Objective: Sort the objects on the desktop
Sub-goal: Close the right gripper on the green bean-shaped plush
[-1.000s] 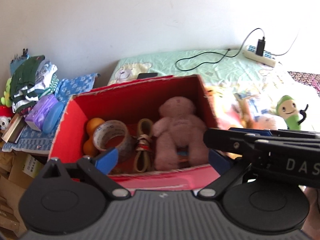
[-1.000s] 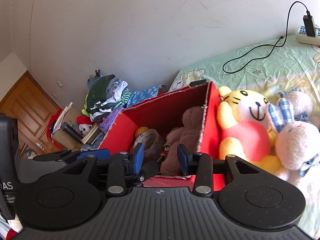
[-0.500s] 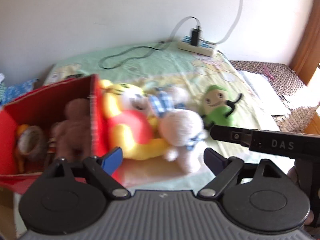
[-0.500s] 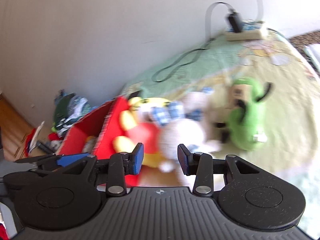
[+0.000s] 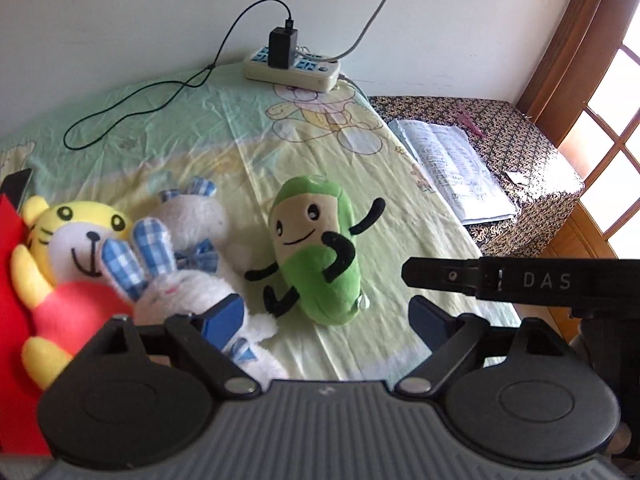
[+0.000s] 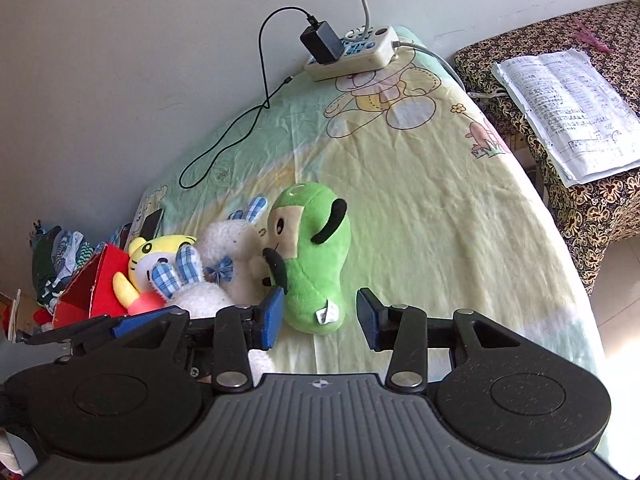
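A green bean plush lies on the pale sheet, just right of a white bunny plush and a yellow tiger plush. The tiger leans against a red box at the left. My right gripper has its jaws opening. The green plush's lower end is between the blue pads, with a gap on the right side. My left gripper is also opening, wide and holding nothing, just short of the green plush. Its left pad is over the bunny's foot.
A power strip with a black charger and a looping cable lies at the head of the bed by the wall. An open book rests on a patterned stool to the right. A dark phone lies behind the toys. Clothes are piled beyond the box.
Both views have swung right, from the inside of the red box to the plush toys on the bed. The right jaws have widened, and the green plush now sits between them.
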Motion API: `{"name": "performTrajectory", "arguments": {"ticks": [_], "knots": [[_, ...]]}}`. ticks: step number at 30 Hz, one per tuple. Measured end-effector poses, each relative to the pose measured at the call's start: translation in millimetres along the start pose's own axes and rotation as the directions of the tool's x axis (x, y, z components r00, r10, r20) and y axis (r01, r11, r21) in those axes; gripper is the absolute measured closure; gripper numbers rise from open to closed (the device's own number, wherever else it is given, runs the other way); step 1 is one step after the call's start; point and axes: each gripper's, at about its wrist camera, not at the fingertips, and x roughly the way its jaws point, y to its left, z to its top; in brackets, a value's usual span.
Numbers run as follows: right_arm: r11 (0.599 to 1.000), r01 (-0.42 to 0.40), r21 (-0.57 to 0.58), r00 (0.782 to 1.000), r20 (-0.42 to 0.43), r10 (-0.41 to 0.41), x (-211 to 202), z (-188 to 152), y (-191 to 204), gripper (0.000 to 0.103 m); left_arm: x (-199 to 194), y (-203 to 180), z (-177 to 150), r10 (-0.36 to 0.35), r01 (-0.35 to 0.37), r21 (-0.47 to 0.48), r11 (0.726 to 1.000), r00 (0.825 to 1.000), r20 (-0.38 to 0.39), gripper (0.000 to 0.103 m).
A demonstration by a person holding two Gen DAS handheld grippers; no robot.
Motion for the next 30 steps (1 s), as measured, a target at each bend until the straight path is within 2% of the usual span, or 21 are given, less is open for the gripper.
{"name": "performTrajectory", "arguments": {"ticks": [3, 5, 9, 14, 21, 30], "knots": [[0.999, -0.032, 0.04, 0.999, -0.015, 0.033, 3.3, 19.5, -6.2, 0.047, 15.0, -6.2, 8.8, 0.006, -0.007, 0.026, 1.0, 1.0, 0.016, 0.008], [0.997, -0.048, 0.06, 0.998, -0.033, 0.05, 9.9, 31.6, -7.1, 0.033, 25.3, -8.3, 13.8, 0.001, -0.002, 0.035, 0.999, 1.0, 0.019, 0.006], [0.995, -0.074, 0.071, 0.994, -0.07, 0.079, 28.7, 49.0, -4.4, 0.031, 49.2, -10.3, 20.7, 0.003, -0.003, 0.038, 0.999, 1.0, -0.005, 0.006], [0.997, -0.055, 0.058, 0.989, -0.136, 0.063, 57.2, 58.5, -2.6, 0.029, 75.4, -1.4, 25.0, 0.001, -0.001, -0.003, 1.0, 0.998, -0.056, 0.006], [0.997, -0.047, 0.053, 0.979, -0.194, 0.057, 86.1, 63.8, -3.8, 0.029, 104.4, 11.8, 31.5, -0.022, 0.013, -0.069, 0.998, 0.992, -0.126, 0.021], [0.992, -0.087, 0.088, 0.965, -0.24, 0.106, 106.0, 65.4, -14.2, 0.027, 117.8, 17.3, 35.5, -0.007, -0.007, -0.085, 0.996, 0.986, -0.168, 0.028]]}}
